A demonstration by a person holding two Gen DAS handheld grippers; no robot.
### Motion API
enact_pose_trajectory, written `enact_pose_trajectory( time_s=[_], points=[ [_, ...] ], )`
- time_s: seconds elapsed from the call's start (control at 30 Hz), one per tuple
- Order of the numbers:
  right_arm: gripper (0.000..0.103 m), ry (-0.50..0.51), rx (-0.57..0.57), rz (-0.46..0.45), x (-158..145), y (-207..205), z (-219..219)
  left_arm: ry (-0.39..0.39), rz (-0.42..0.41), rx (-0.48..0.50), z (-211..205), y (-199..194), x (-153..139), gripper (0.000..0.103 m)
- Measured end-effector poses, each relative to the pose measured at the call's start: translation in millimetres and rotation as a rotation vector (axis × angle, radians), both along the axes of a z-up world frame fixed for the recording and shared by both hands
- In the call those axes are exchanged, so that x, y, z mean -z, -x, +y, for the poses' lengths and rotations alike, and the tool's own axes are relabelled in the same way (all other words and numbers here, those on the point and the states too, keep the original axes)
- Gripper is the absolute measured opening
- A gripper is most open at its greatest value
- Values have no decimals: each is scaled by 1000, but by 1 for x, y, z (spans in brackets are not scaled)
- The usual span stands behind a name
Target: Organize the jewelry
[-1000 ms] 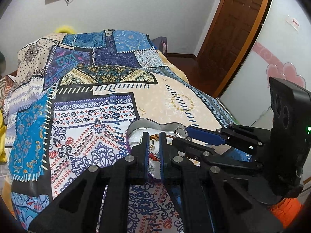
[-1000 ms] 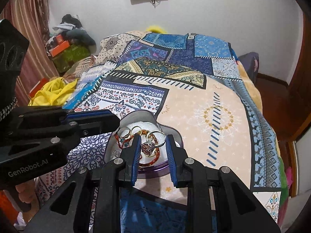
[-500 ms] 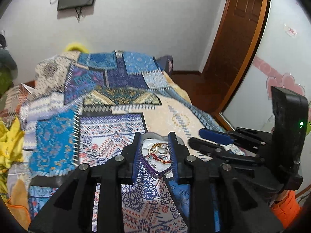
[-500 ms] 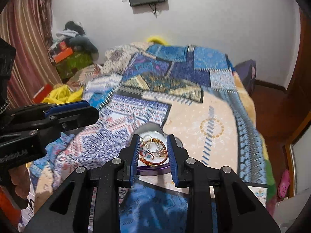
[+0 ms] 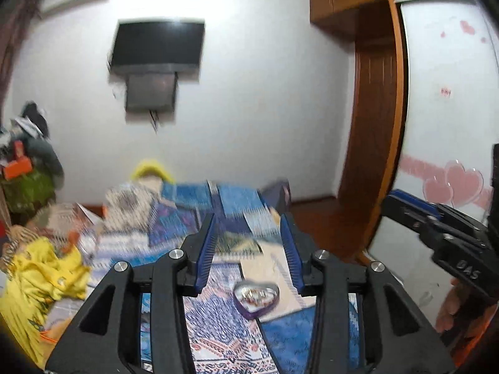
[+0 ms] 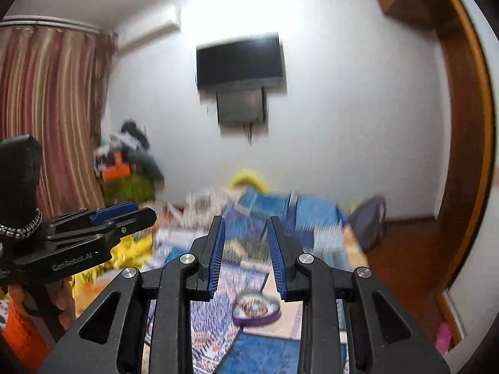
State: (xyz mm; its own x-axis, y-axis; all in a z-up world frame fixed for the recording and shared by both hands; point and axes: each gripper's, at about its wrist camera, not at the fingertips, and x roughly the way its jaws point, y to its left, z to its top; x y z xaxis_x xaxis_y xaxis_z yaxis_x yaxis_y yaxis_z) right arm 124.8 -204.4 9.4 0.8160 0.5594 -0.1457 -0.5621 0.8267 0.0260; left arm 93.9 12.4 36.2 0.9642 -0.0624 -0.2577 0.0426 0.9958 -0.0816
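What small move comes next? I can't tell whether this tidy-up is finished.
Probably just lower both tongs and stop, if no jewelry remains elsewhere. The left tongs, whose jaws have just been opening, and the right tongs both hold nothing, well clear of the heart-shaped tin, which sits on the patchwork bedspread with the jewelry inside.

A dark wall-mounted television [image 5: 157, 43] hung on the white wall [image 5: 249, 109] above a bed spread with a blue patchwork bedspread [image 6: 299, 215]. Yellow cloth [image 5: 40, 277] lay bunched at its left side, striped curtains [image 6: 53, 109] hung further left, and a brown wooden door [image 5: 371, 131] stood at right.
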Motion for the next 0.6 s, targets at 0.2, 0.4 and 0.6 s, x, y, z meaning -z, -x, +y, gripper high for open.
enact_pose_trajectory(
  time_s=[0.2,0.4,0.6],
  points=[
    [30,-48,47,-82,-7,39,-6,-17,-143,-59,-8,58,-16,63],
    [85,-54,154,-105,3,43,2,-24,-203,-101,-12,85,-14,101],
    [103,-16,215,-145,2,56,8,-34,-174,-88,-14,86,-10,102]
  ],
)
